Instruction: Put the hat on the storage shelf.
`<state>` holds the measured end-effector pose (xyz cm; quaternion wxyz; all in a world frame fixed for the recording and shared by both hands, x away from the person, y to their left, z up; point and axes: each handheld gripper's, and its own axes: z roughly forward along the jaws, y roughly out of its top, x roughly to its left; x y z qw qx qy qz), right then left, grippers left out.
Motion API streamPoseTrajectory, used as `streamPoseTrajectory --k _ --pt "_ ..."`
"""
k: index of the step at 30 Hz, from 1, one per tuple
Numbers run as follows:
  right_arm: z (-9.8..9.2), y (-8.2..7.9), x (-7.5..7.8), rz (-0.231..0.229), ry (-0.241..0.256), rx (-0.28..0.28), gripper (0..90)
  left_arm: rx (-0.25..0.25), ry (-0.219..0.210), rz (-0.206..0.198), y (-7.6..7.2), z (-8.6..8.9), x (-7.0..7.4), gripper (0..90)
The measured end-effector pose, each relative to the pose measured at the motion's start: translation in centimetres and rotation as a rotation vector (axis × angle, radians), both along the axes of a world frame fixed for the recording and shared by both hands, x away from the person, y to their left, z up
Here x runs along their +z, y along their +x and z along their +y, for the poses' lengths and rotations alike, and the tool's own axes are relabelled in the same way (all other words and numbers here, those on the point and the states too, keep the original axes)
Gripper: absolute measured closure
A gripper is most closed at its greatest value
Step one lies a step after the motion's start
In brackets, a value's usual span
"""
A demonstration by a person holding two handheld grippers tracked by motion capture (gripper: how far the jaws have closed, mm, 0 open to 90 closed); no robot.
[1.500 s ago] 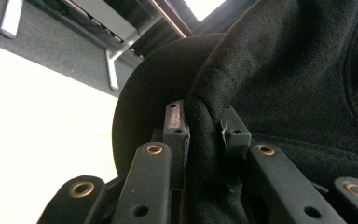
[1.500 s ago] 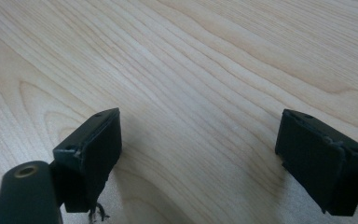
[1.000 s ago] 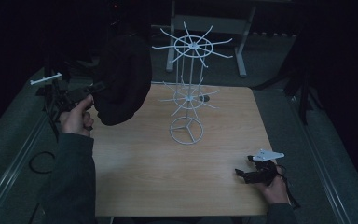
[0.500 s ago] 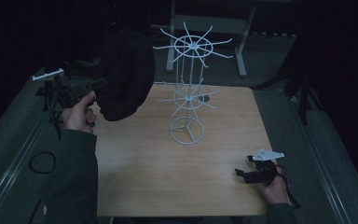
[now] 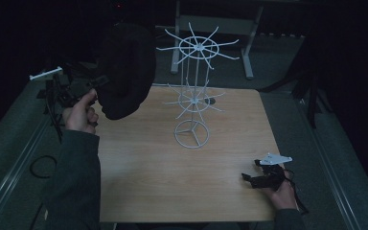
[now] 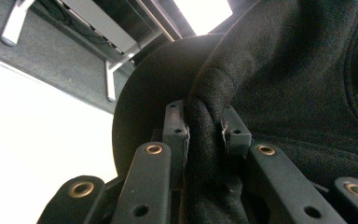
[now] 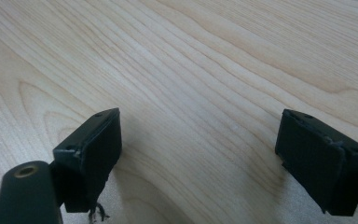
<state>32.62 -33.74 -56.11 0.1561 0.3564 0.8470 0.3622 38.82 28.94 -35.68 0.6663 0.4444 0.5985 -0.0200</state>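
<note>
A black fabric hat [image 5: 125, 69] hangs in the air over the table's far left corner. My left gripper [image 5: 92, 85] is shut on a fold of its edge. In the left gripper view the black cloth [image 6: 279, 70] is pinched between the two pads [image 6: 175, 128]. A white wire rack [image 5: 194, 91] with spoke-like arms at two levels stands on a ring base near the table's middle. My right gripper [image 5: 253, 176] rests low at the near right corner, open, with only bare wood [image 7: 205, 70] between its jaws.
The wooden table [image 5: 172, 177] has dark floor around it. A grey metal frame [image 5: 211, 28] stands behind the table. A black cable loop [image 5: 43, 165] lies on the floor at the left.
The left gripper has lifted the hat a little higher and toward the rack. The right gripper has not moved.
</note>
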Motion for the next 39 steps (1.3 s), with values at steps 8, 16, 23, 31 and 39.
streamPoseTrajectory --k 8,16,23,31,39 --pt "0.0 0.0 0.0 0.000 0.000 0.000 14.3 -0.006 -0.016 -0.001 0.4 -0.3 0.2 78.1" --pt "0.0 0.0 0.0 0.001 0.000 -0.002 14.3 -0.013 -0.007 -0.002 0.6 -0.7 0.7 78.1" --pt "0.0 0.0 0.0 0.001 0.000 -0.002 14.3 -0.019 -0.008 0.013 1.3 -1.3 0.5 78.0" --pt "0.0 0.0 0.0 0.000 0.000 -0.002 14.3 -0.026 0.000 0.037 2.0 -2.0 0.2 77.9" --pt "0.0 0.0 0.0 0.000 0.000 -0.002 14.3 -0.039 -0.009 0.051 2.4 -2.8 0.0 77.9"
